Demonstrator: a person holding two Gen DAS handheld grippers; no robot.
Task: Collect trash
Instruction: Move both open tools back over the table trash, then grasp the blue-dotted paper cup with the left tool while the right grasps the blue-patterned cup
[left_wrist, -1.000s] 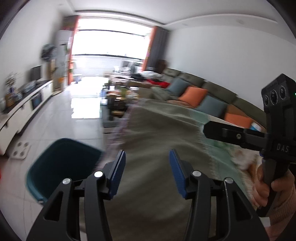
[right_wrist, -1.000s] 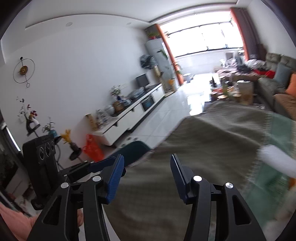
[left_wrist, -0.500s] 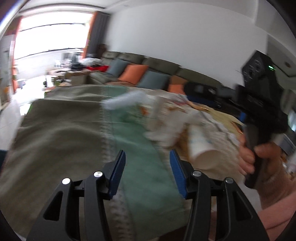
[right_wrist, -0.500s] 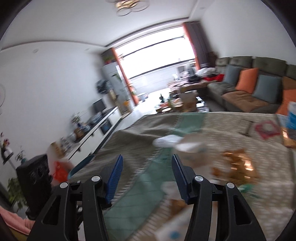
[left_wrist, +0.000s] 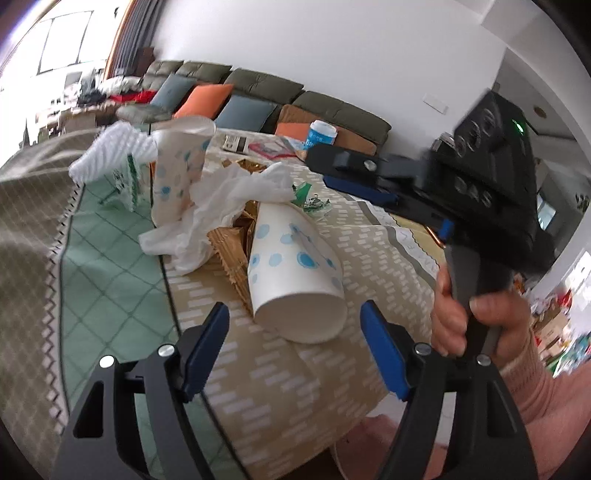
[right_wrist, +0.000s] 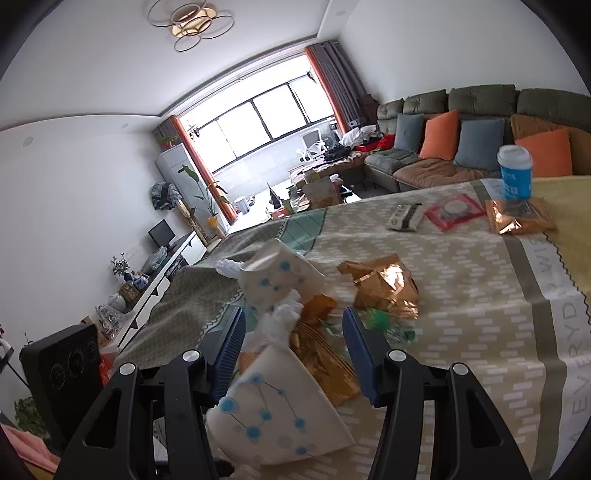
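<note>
While my left gripper (left_wrist: 293, 341) is opening, nothing in it, the tipped paper cup (left_wrist: 295, 273) lies just ahead on the counter (left_wrist: 369, 240). Next I must reach around it and squeeze gently.

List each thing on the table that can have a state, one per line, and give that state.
Near paper cup: on its side, mouth toward the camera.
Far paper cup: upright, rim crushed.
White plastic bag: crumpled.
Gold wrapper: crumpled, torn open.
Blue cup: upright, lid on.
Left gripper: jaws opening, nothing between them.
Right gripper: open, holding nothing.
</note>
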